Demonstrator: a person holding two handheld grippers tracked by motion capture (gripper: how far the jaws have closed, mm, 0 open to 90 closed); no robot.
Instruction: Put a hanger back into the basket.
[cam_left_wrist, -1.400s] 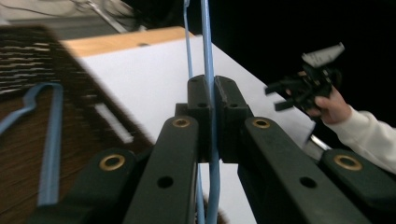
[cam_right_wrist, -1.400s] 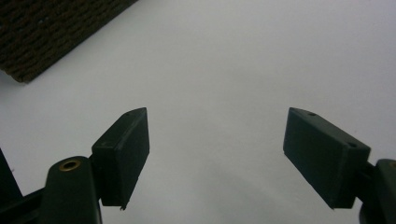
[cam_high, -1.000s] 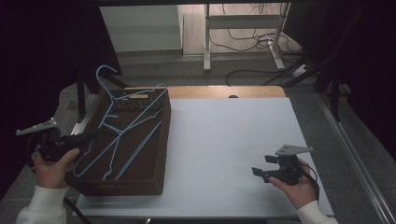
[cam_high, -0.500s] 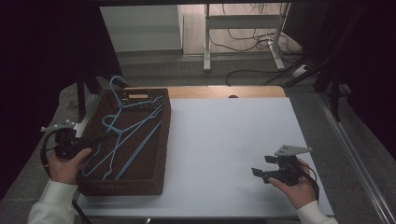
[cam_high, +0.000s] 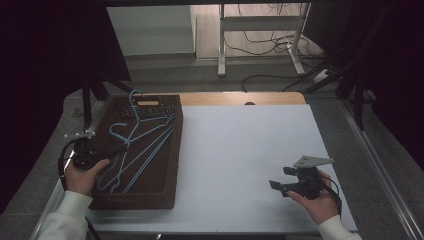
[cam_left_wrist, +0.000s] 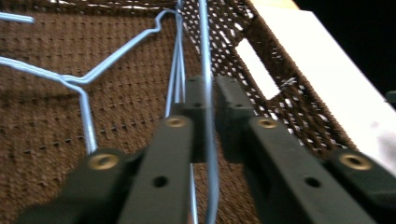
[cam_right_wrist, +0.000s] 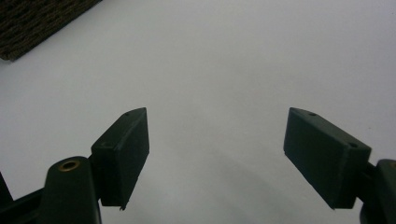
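Several blue wire hangers (cam_high: 142, 134) lie in a brown woven basket (cam_high: 150, 189) at the table's left. My left gripper (cam_high: 121, 148) reaches over the basket's left rim and is shut on a wire of one hanger. In the left gripper view that blue wire (cam_left_wrist: 206, 56) runs straight between the closed jaws of the left gripper (cam_left_wrist: 209, 95), above the woven bottom (cam_left_wrist: 56, 121). My right gripper (cam_high: 280, 177) hovers low over the white tabletop (cam_high: 240, 145) at the front right, open, nothing in it. The right gripper view shows the right gripper (cam_right_wrist: 217, 140) with its jaws wide apart over bare white surface.
A wooden strip (cam_high: 240, 98) borders the table's far edge. Beyond it stand a metal frame (cam_high: 222, 45) and loose cables (cam_high: 265, 77) on the floor. A corner of the basket (cam_right_wrist: 37, 23) appears at the upper left of the right gripper view.
My left gripper has moved right with the hanger, and the hangers have come down from above the basket's far-left corner into the basket. The right gripper has stayed still.
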